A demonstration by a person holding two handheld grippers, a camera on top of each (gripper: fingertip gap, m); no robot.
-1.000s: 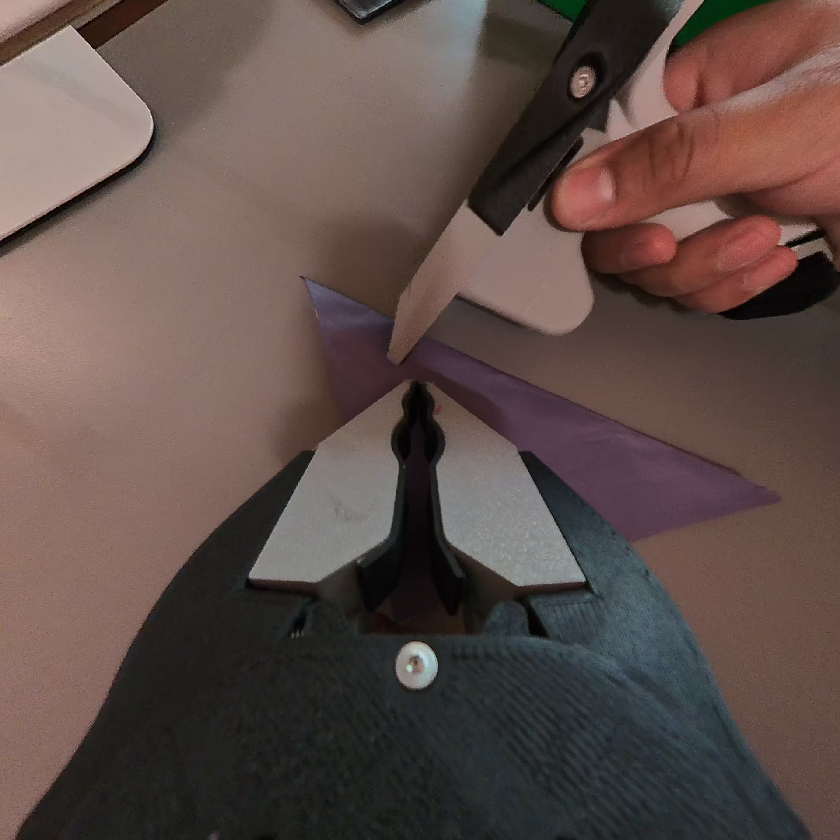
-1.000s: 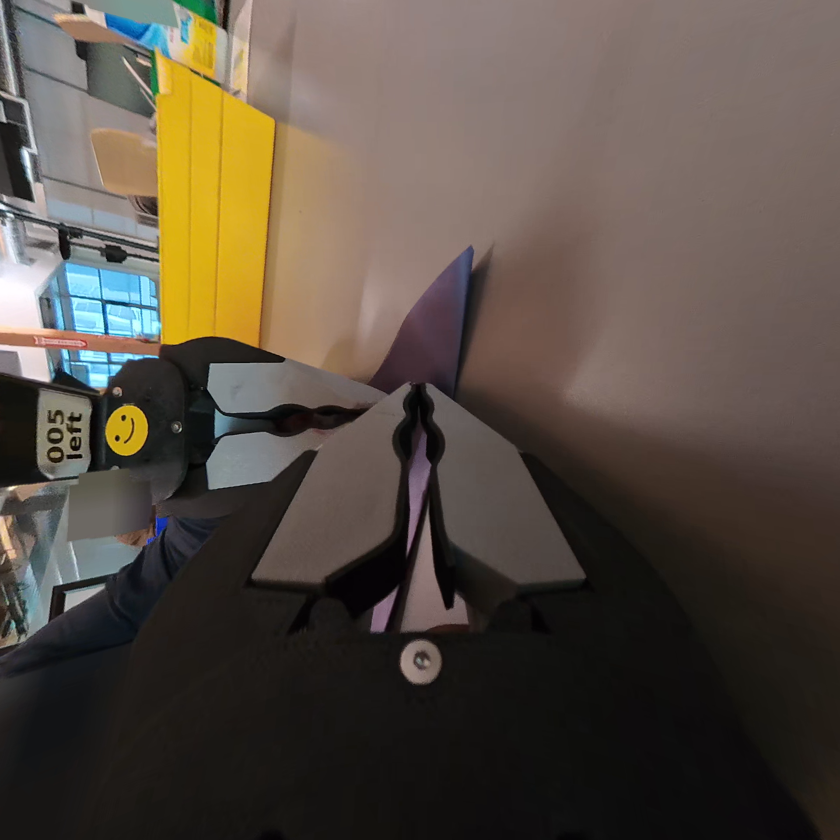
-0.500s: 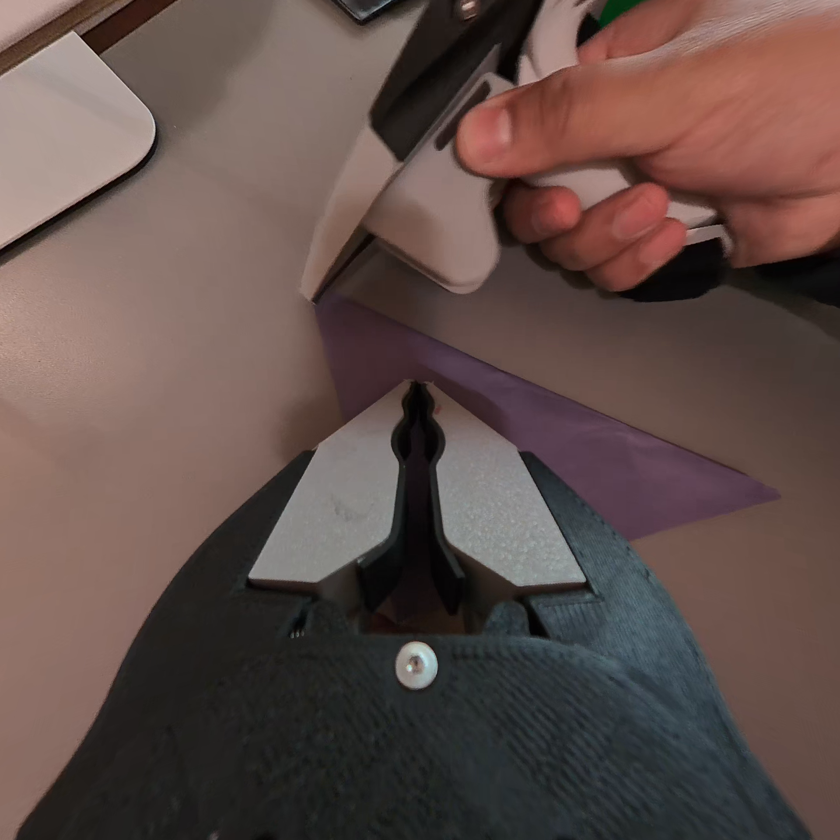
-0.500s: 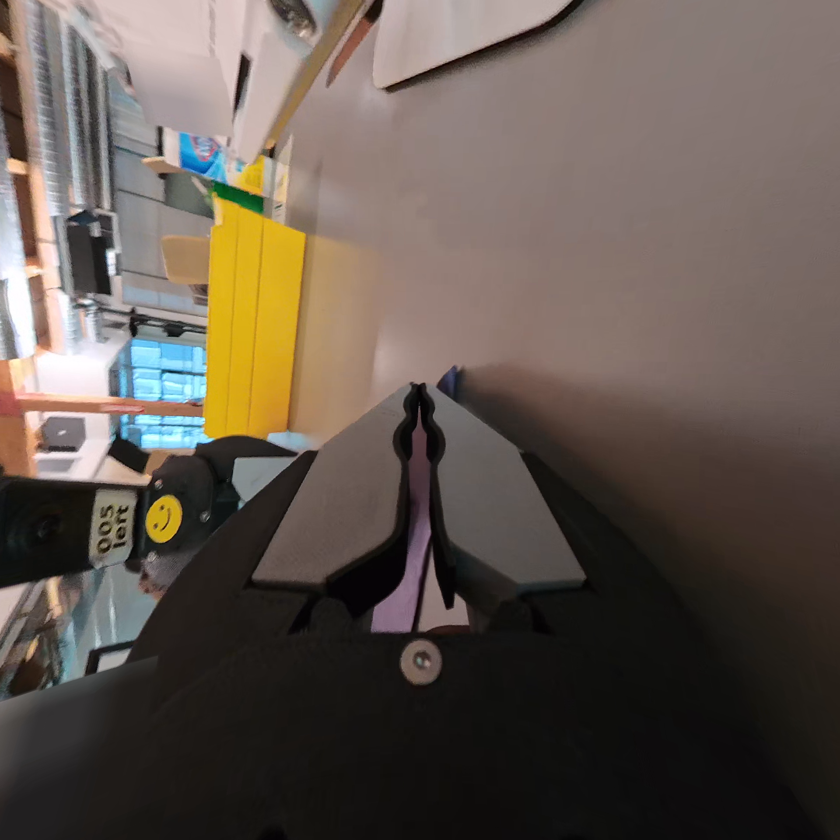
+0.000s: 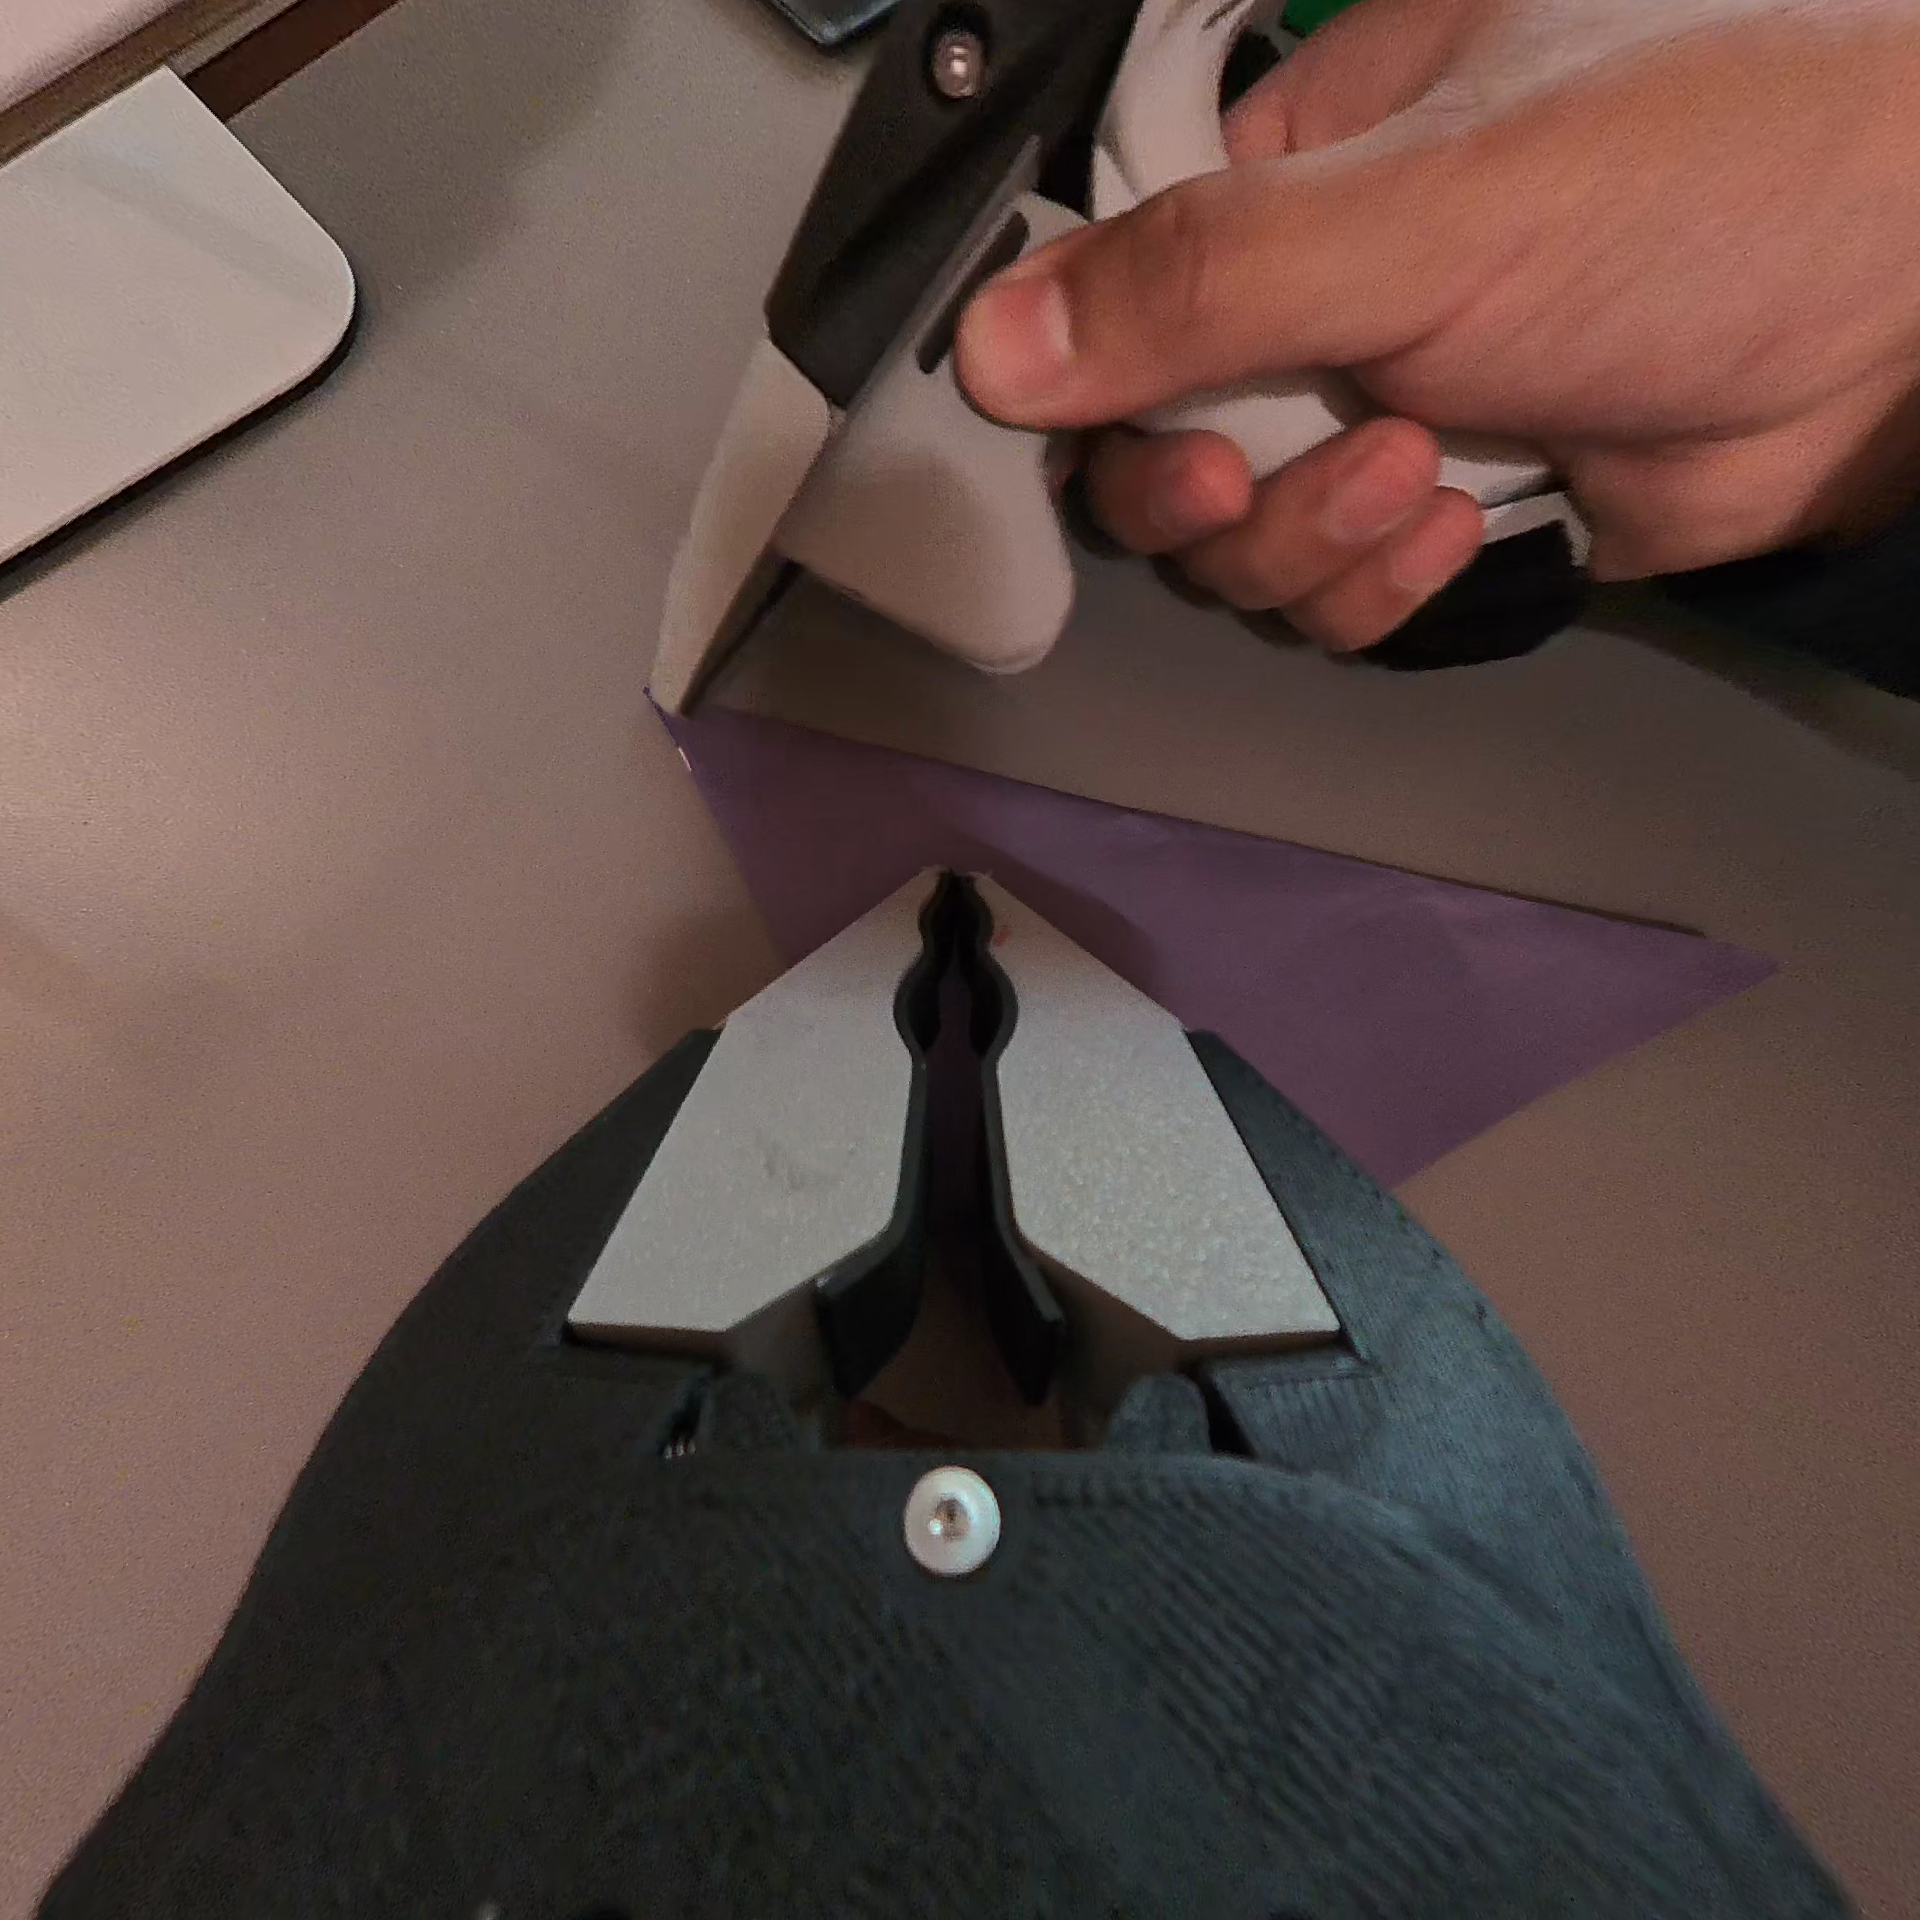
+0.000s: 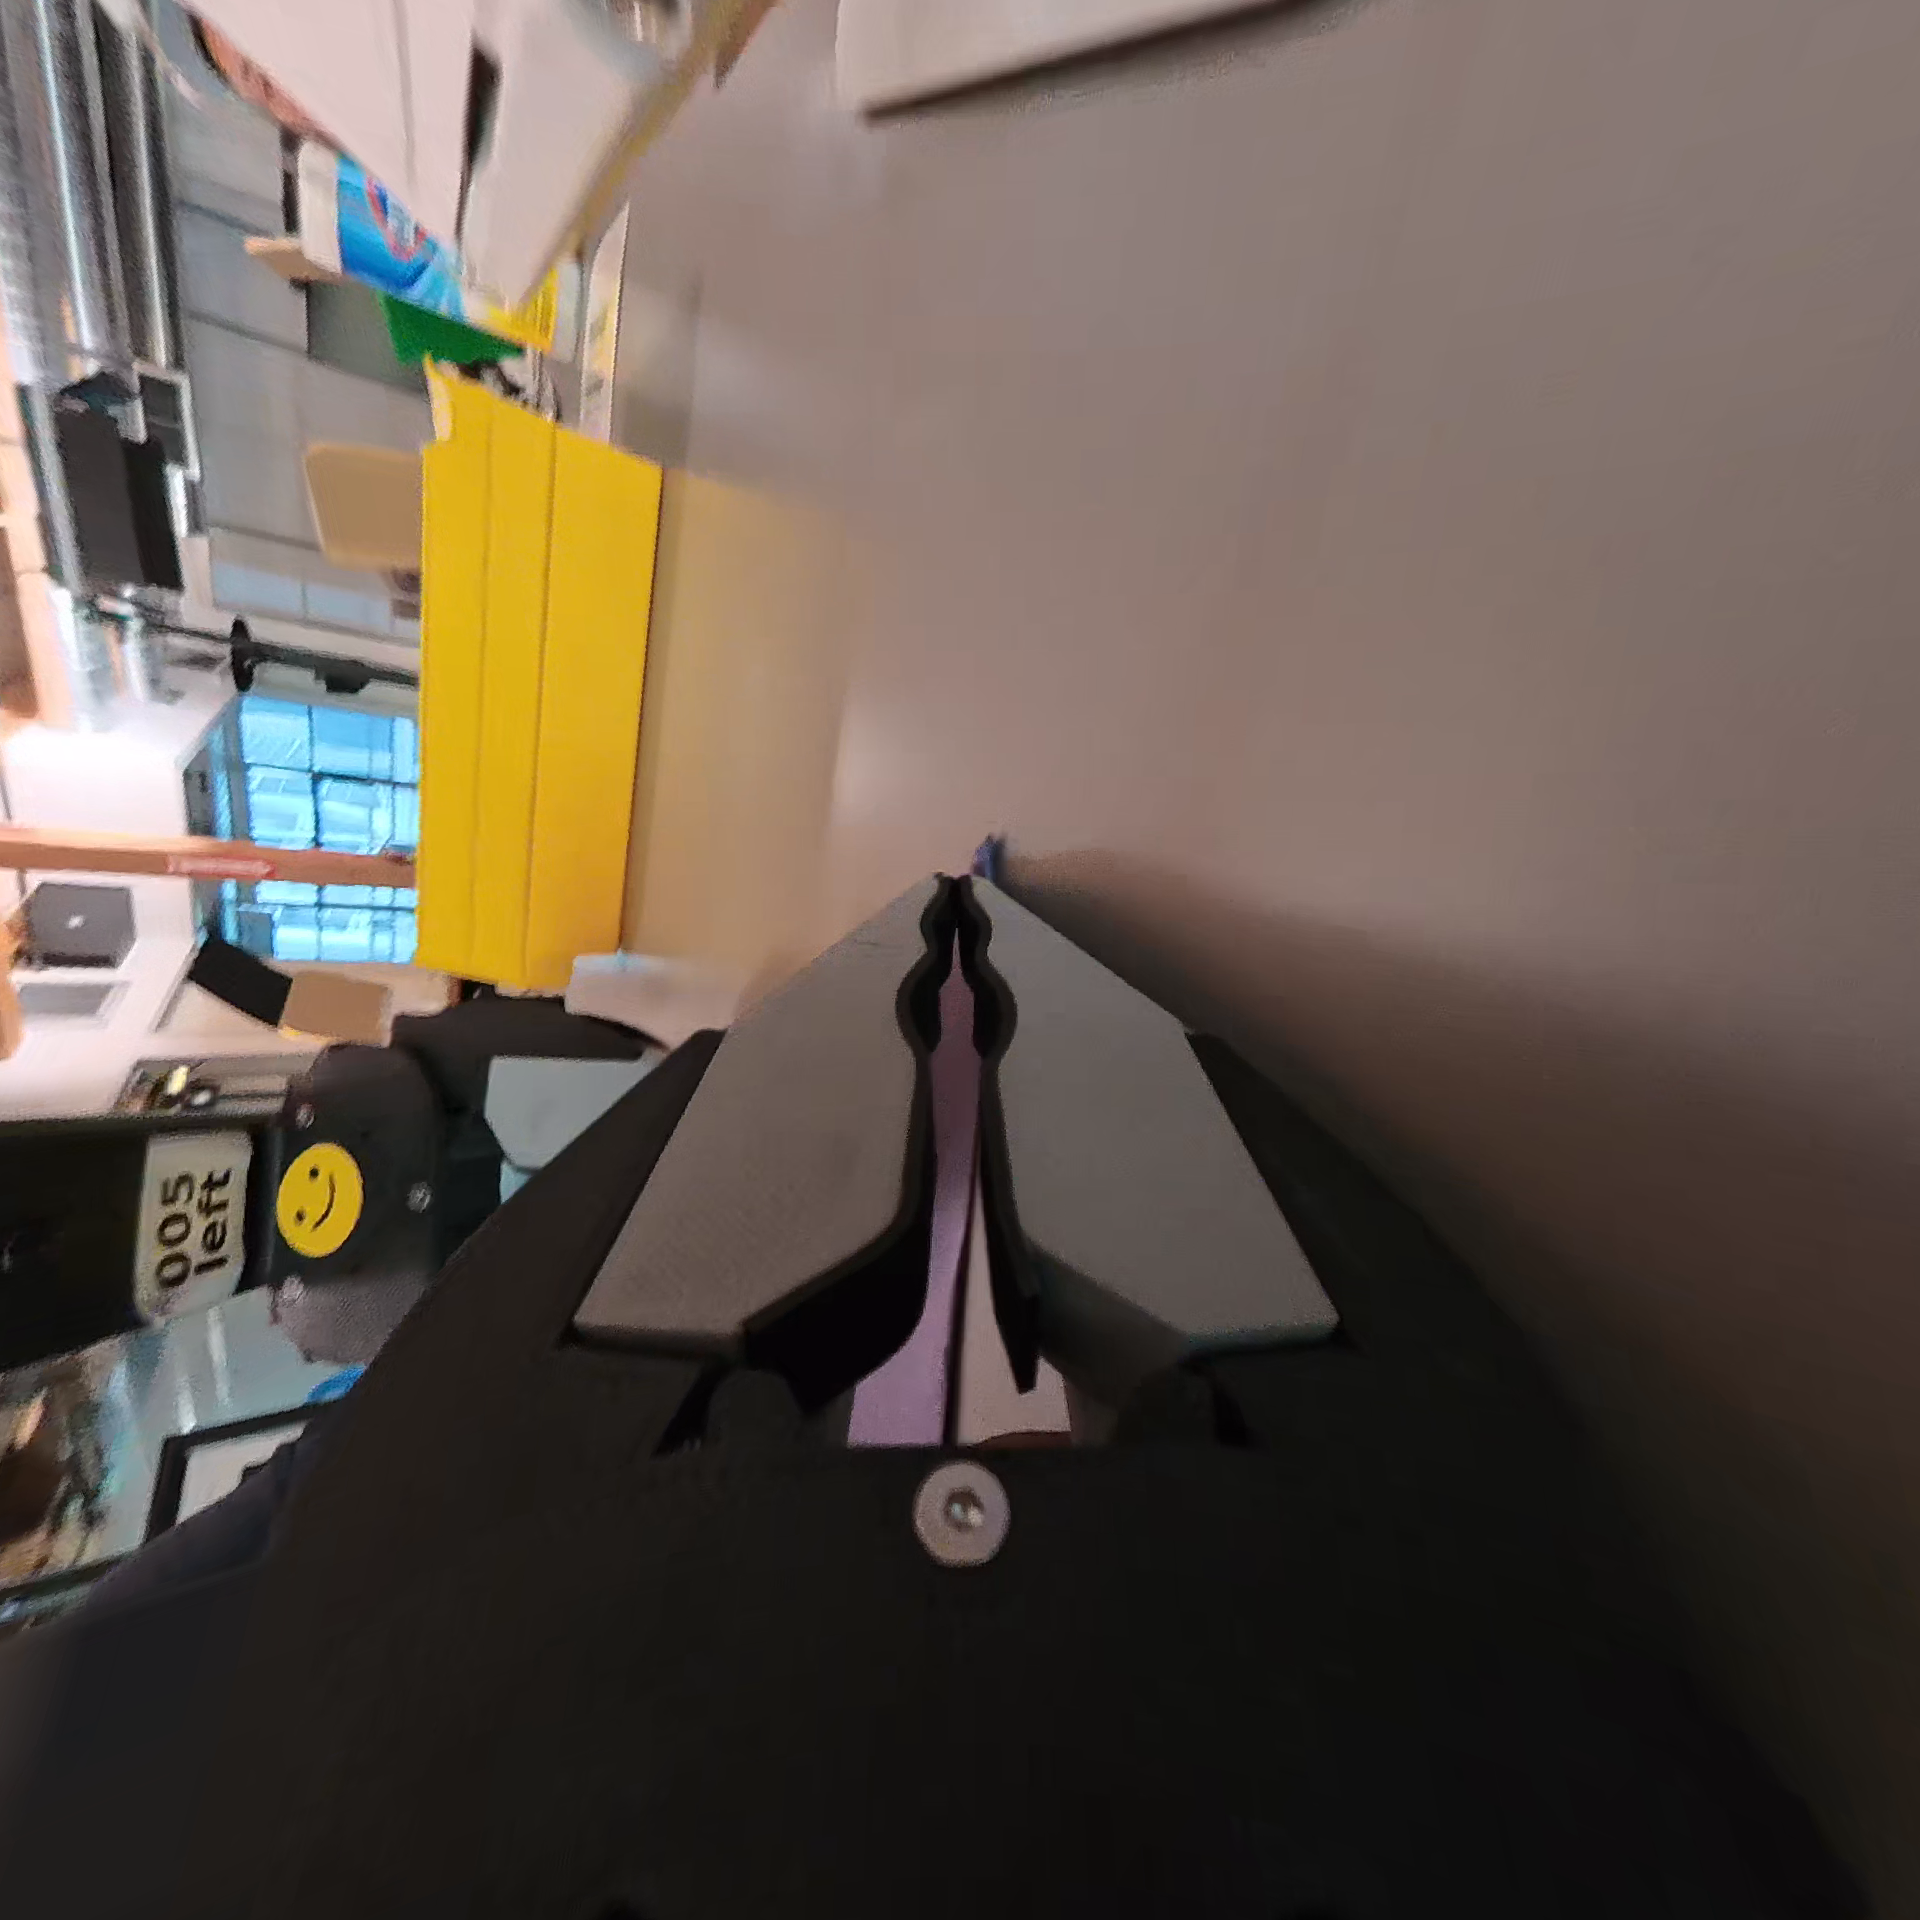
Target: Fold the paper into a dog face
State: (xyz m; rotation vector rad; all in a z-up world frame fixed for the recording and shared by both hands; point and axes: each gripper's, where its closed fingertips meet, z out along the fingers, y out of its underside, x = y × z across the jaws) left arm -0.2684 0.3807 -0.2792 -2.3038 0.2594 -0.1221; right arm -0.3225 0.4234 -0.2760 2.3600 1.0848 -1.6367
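Now, paper (image 5: 1299,966): purple, folded to a triangle, flat on the grey bench (image 5: 312,831).
Left gripper (image 5: 948,883): fingers pressed together, tips over the paper's middle.
Right gripper (image 6: 954,883): fingers closed, held sideways by a hand (image 5: 1507,343), tips touching the paper's far corner.

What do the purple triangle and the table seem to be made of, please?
The triangle looks like thin matte paper: it lies flat, with sharp corners, a crisp folded edge and no gloss. The table looks like smooth grey-beige laminate or painted board with a soft satin sheen; its even, grainless surface fits either, so I cannot say which.
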